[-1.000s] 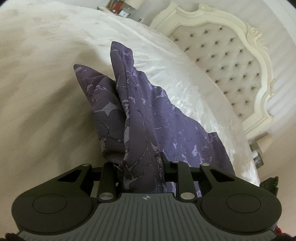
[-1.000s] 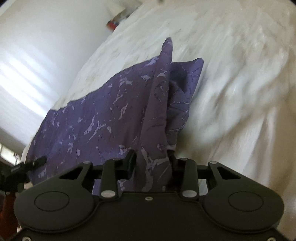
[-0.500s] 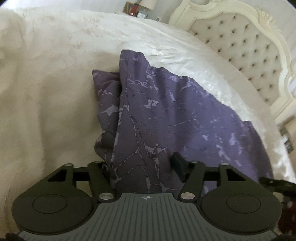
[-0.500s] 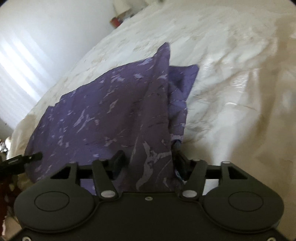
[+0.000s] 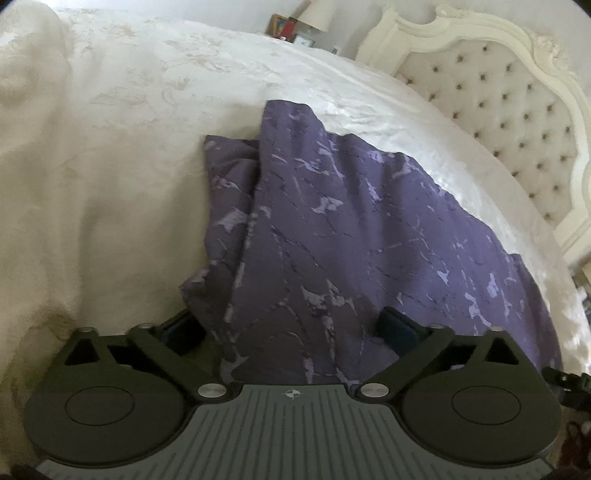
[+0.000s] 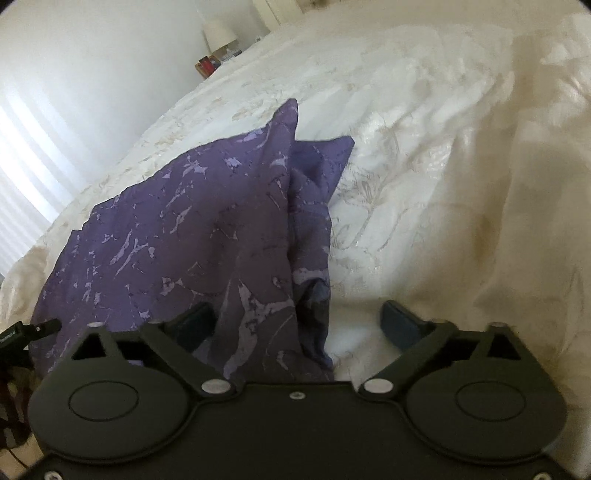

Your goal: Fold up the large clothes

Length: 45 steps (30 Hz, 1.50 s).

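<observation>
both grippers let go, purple cloth lying folded on the bed

closest in, the left gripper [image 5: 291, 326] has its jaws spread wide, they've just been opening, and the purple cloth [image 5: 332, 229] runs loose between them without either pad pressing it. same deal with the right gripper [image 6: 301, 319], jaws just swung apart, the cloth [image 6: 192, 236] slack by its left finger and bare bedspread [image 6: 424, 177] by the other. past that the cloth lies across the cream bedspread [image 5: 110, 147], one edge doubled over. further back there's a tufted headboard [image 5: 517, 122] and a lamp [image 6: 219, 31] by the wall.
</observation>
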{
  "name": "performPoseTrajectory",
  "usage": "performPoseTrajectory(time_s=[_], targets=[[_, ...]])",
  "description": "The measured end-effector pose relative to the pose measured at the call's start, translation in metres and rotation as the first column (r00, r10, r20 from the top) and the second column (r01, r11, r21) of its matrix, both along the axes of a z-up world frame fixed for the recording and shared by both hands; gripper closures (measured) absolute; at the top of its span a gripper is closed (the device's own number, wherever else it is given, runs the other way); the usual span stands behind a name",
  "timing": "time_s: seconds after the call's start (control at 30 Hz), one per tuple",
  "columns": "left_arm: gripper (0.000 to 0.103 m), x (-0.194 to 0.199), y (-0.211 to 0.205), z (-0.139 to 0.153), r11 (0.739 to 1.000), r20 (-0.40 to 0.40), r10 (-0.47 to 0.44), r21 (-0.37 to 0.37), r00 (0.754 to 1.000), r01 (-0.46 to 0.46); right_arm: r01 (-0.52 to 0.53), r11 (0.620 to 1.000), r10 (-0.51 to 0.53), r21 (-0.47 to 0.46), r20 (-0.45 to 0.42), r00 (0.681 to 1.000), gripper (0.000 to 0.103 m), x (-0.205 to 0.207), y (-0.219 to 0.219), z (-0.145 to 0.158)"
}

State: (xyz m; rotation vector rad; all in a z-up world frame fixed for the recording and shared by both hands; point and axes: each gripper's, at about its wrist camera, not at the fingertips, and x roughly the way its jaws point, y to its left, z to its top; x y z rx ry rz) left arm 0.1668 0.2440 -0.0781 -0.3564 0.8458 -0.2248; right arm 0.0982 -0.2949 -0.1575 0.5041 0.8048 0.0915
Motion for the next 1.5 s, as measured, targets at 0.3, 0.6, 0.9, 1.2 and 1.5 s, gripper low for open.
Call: performPoseTrajectory(time_s=[0.3,0.6,0.9,1.2,1.5], targets=[[0.0,-0.006,0.006,-0.006,0.999,0.006,0.014,-0.03,1.0,-0.014,0.034,0.995,-0.033,0.099,-0.006,0.999,0.0,0.001,-0.012,-0.006],[0.0,-0.007,0.014,-0.006,0.995,-0.003,0.04,-0.088,0.999,-0.04,0.031,0.973,-0.041,0.228,0.036,0.999,0.0,0.026,-0.023,-0.001],[0.001,-0.008,0.009,-0.004,0.998,-0.005,0.037,-0.056,0.999,-0.037,-0.077,0.964,0.075,0.254,0.015,0.997,0.0,0.077,-0.02,-0.013],[0.027,-0.06,0.025,0.042,0.966,0.128,0.254,-0.082,0.959,-0.245,-0.104,0.944,0.09,0.314,0.059,0.994,0.0,0.065,-0.031,-0.019],[0.023,-0.068,-0.059,0.109,0.984,0.321,0.046,0.151,0.946,-0.099,-0.109,0.958,0.097,0.265,0.058,0.994,0.0,0.065,-0.025,-0.015]])
